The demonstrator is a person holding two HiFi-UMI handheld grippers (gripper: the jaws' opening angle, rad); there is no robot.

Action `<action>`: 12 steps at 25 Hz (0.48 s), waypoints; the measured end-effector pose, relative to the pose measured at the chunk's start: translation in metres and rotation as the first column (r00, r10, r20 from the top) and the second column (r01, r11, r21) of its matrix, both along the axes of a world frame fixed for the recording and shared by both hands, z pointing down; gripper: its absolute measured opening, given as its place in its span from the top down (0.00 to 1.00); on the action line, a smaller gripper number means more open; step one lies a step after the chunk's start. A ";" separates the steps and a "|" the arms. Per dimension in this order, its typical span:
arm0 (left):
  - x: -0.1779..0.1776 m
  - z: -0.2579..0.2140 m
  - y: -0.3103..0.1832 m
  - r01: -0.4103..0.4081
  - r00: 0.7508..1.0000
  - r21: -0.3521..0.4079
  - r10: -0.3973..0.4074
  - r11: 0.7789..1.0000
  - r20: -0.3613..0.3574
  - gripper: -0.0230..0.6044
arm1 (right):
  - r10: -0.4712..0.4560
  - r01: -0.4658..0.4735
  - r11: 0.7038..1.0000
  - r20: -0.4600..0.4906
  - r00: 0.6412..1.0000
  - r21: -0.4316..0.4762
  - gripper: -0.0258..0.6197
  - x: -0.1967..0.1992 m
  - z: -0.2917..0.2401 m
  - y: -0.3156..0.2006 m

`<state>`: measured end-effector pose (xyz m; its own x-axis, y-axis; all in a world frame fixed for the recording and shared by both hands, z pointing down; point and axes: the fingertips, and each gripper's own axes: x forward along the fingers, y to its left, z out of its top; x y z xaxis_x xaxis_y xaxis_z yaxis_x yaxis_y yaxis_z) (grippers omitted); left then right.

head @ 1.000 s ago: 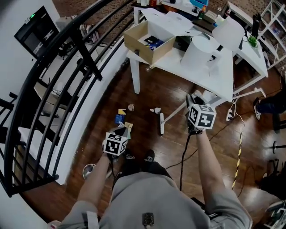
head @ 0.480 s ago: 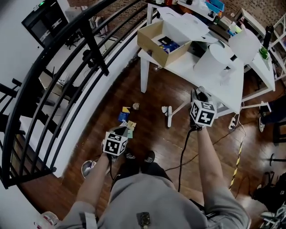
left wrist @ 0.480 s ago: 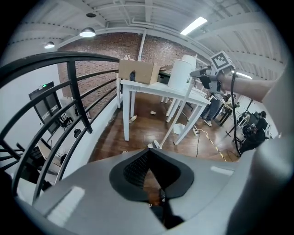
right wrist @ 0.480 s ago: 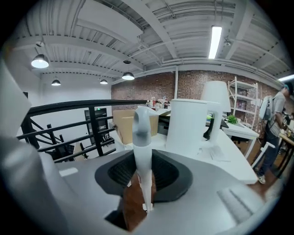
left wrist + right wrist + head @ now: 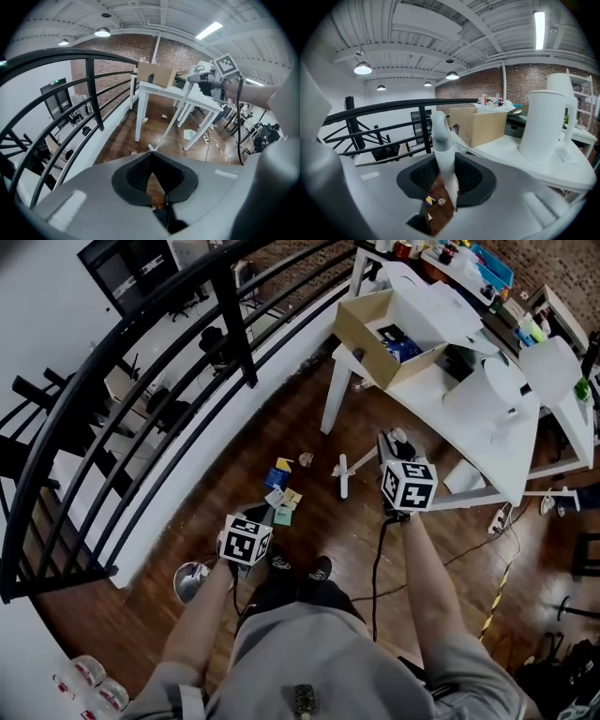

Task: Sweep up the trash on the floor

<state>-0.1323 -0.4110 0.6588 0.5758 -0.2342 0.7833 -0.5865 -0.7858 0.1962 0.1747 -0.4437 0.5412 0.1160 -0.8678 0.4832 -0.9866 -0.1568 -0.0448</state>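
Several bits of coloured paper trash point(image 5: 281, 495) and a crumpled scrap point(image 5: 306, 459) lie on the dark wood floor, also seen between the right jaws as paper trash point(image 5: 429, 201). My right gripper point(image 5: 389, 442) point(image 5: 443, 161) is shut on the white broom handle point(image 5: 440, 138). The broom head point(image 5: 342, 474) rests on the floor just right of the trash. My left gripper point(image 5: 255, 517) point(image 5: 152, 176) hangs nearer the person, left of the trash, shut on a thin dark handle. A grey dustpan point(image 5: 192, 579) sits low behind it.
A white table point(image 5: 525, 442) with a cardboard box point(image 5: 384, 338) and a white bin stands to the right. A black railing point(image 5: 141, 418) curves along the left. White cables and a power strip point(image 5: 497, 518) lie under the table. The person's shoes point(image 5: 317, 568) are close behind the trash.
The person has stepped on and the view has shifted. My right gripper has swung the broom leftward, bringing its head closer to the trash. The left gripper drifted slightly.
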 end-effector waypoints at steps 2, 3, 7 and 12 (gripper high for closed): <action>-0.011 0.001 -0.004 0.018 1.000 -0.002 -0.018 1.000 -0.004 0.95 | -0.037 0.037 0.999 0.009 0.999 0.000 0.80 -0.023 0.000 -0.012; -0.016 0.001 -0.006 0.028 1.000 -0.004 -0.028 1.000 -0.006 0.95 | -0.054 0.054 0.999 0.015 0.998 0.002 0.80 -0.034 0.000 -0.017; -0.039 0.003 -0.016 0.061 0.998 -0.007 -0.062 0.998 -0.009 0.95 | -0.116 0.116 0.993 0.038 0.993 0.009 0.80 -0.080 0.000 -0.038; -0.062 0.003 -0.027 0.096 0.995 -0.009 -0.097 0.995 -0.022 0.95 | -0.193 0.193 0.981 0.035 0.981 0.002 0.81 -0.124 -0.001 -0.054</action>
<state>-0.1941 -0.4376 0.6621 0.5684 -0.2834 0.7724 -0.6549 -0.7241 0.2162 0.0504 -0.4982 0.5404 -0.0705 -0.8716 0.4850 -0.9962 0.0364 -0.0795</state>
